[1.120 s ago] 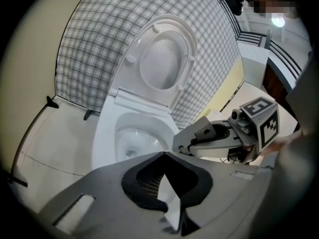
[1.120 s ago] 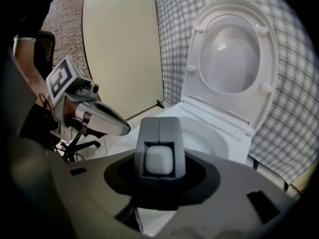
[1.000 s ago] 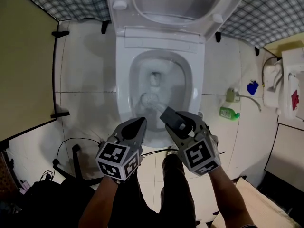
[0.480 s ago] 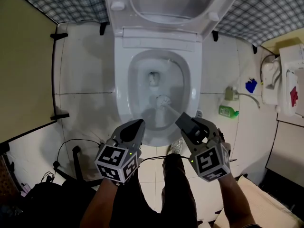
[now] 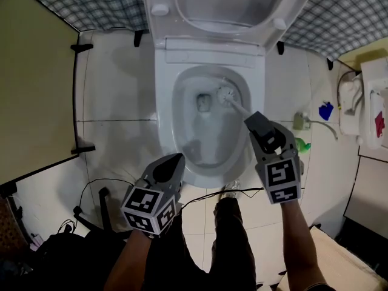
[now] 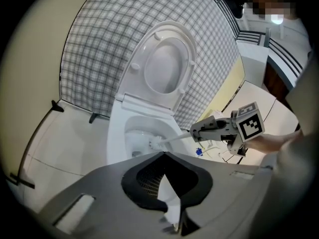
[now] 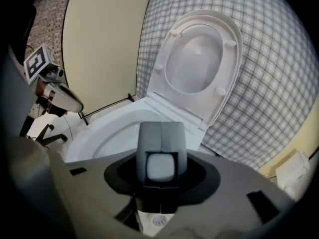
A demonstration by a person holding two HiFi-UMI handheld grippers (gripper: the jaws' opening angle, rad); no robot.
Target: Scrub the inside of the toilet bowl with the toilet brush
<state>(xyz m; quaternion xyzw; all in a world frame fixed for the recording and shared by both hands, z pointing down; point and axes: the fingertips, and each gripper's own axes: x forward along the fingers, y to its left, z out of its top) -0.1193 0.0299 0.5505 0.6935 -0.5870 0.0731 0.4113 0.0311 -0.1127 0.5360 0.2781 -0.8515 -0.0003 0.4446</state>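
Beige partition panel (image 5: 30, 83) well off to the left of the left gripper (image 5: 173, 160), black cables (image 5: 85, 205) on the tiled floor (image 5: 115, 102) just beside and behind that gripper.

Left gripper: jaws pressed together at the tips, nothing pinched, pointing down at the near rim of the toilet bowl (image 5: 163, 117) and stopping short of it. In the left gripper view, left gripper (image 6: 163, 154) tips meeting in a point, bowl ahead, raised lid (image 6: 167, 66) beyond it against the plaid wall (image 6: 94, 49).

White bowl ahead of and between the two grippers, seat and lid up.

Toilet brush (image 5: 230, 97) inside the bowl, ahead and to the left of the right gripper (image 5: 256, 121): bristle head low on the far right inner wall, just beside the drain, white handle slanting up and back into the gripper.

Right gripper over the bowl's right rim, jaws pinching the brush handle. In the right gripper view, closed round the pale handle end.

Just right of the right gripper, on the floor, green bottle (image 5: 301, 144), partly hidden behind it. Farther right and ahead, small blue object (image 5: 325, 110).
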